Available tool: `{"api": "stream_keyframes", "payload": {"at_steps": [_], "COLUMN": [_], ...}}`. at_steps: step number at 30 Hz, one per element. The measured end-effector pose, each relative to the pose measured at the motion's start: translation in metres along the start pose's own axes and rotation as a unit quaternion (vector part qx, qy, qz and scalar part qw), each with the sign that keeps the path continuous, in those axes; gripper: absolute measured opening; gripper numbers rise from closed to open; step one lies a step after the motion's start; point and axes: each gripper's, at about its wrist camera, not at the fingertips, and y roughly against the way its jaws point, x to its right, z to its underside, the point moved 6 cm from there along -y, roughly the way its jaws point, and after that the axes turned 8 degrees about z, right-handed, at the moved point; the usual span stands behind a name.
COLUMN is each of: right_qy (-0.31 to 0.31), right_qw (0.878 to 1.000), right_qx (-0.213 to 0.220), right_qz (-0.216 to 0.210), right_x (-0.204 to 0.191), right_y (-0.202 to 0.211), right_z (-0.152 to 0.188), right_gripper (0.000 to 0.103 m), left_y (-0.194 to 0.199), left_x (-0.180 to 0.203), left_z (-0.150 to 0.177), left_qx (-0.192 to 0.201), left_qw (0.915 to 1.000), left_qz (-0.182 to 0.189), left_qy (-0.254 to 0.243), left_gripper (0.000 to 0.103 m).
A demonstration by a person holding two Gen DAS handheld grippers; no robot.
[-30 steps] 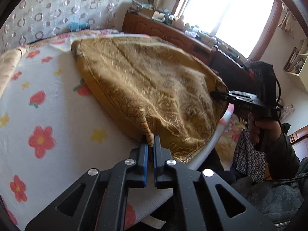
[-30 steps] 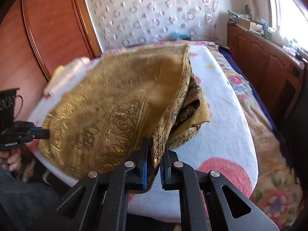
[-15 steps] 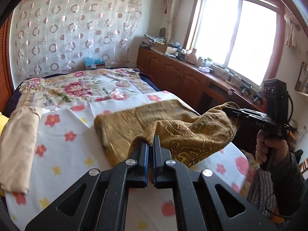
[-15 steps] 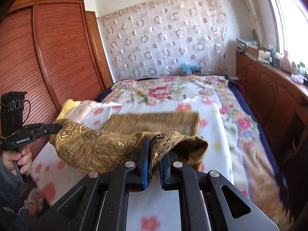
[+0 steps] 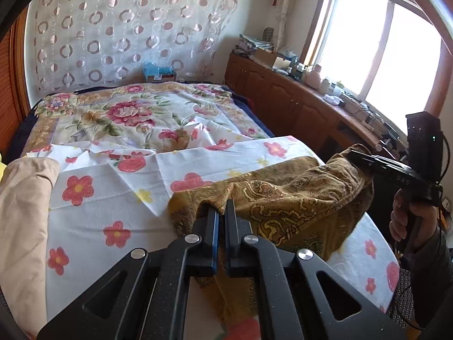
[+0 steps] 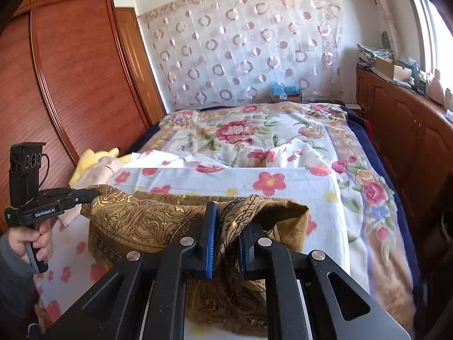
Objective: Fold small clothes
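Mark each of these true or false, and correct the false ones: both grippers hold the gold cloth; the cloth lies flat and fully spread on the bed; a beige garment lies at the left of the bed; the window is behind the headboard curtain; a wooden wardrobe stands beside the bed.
1. Both grippers hold the gold cloth: true. The left gripper and right gripper each have a bunch of it between their fingers.
2. Cloth flat and fully spread: false. It is bunched and lifted between the grippers.
3. Beige garment at the left: true.
4. Window behind the curtain: false. It is on the side wall, above the cabinets.
5. Wardrobe beside the bed: true.
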Motion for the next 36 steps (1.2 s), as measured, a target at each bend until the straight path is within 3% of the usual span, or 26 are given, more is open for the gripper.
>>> {"api": "stream_keyframes", "payload": {"at_steps": [7,8,10,11,14,16,18,22,28,29,31,33,36], "right_qy": [-0.004,-0.009,-0.012,-0.006,0.001,0.026,0.052,0.079,0.096,0.096,0.096,0.083,0.048], "right_qw": [1.0,1.0,1.0,1.0,1.0,0.998,0.997,0.994,0.991,0.991,0.992,0.995,0.993], "right_qx": [-0.018,-0.022,-0.016,-0.01,-0.004,-0.001,-0.01,-0.043,-0.075,-0.078,-0.072,-0.044,-0.039], "right_qz": [-0.003,-0.007,0.006,0.018,0.024,0.051,0.062,0.056,0.05,0.044,0.027,0.026,0.099], "right_x": [-0.003,0.0,0.005,0.008,0.014,0.016,0.014,0.004,-0.009,-0.011,-0.011,-0.005,0.015], "right_y": [-0.013,-0.019,-0.018,-0.015,-0.005,0.0,0.0,-0.013,-0.042,-0.045,-0.046,-0.041,-0.042], "right_z": [-0.02,-0.023,-0.027,-0.029,-0.029,-0.023,-0.014,0.004,0.001,-0.003,-0.014,-0.022,-0.027], "right_gripper": [0.02,0.023,0.042,0.043,0.044,0.044,0.044,0.044,0.044,0.039,0.009,0.006,0.004], "left_y": [-0.029,-0.032,-0.037,-0.038,-0.033,-0.023,-0.011,0.011,-0.009,-0.013,-0.019,-0.023,-0.026], "left_x": [-0.02,-0.022,-0.025,-0.025,-0.023,-0.019,-0.018,-0.021,-0.027,-0.027,-0.025,-0.022,-0.021], "left_z": [-0.003,-0.003,-0.002,-0.001,-0.007,-0.012,-0.02,-0.025,-0.008,-0.005,-0.003,-0.003,-0.005], "left_qx": [-0.021,-0.025,-0.033,-0.035,-0.036,-0.026,-0.005,0.017,-0.03,-0.036,-0.043,-0.042,-0.033], "left_qw": [0.9996,0.9995,0.9993,0.9993,0.9993,0.9994,0.9999,0.9997,0.9994,0.9992,0.9989,0.9989,0.9993], "left_qz": [-0.019,-0.018,-0.014,-0.011,0.011,0.022,0.012,0.01,0.015,0.015,0.019,0.018,0.018], "left_qy": [0.004,0.006,0.008,0.008,0.009,0.004,-0.008,-0.01,-0.004,-0.003,-0.002,-0.003,0.001], "left_gripper": [0.004,0.004,0.004,0.004,0.007,0.021,0.037,0.039,0.039,0.039,0.039,0.039,0.04]}}
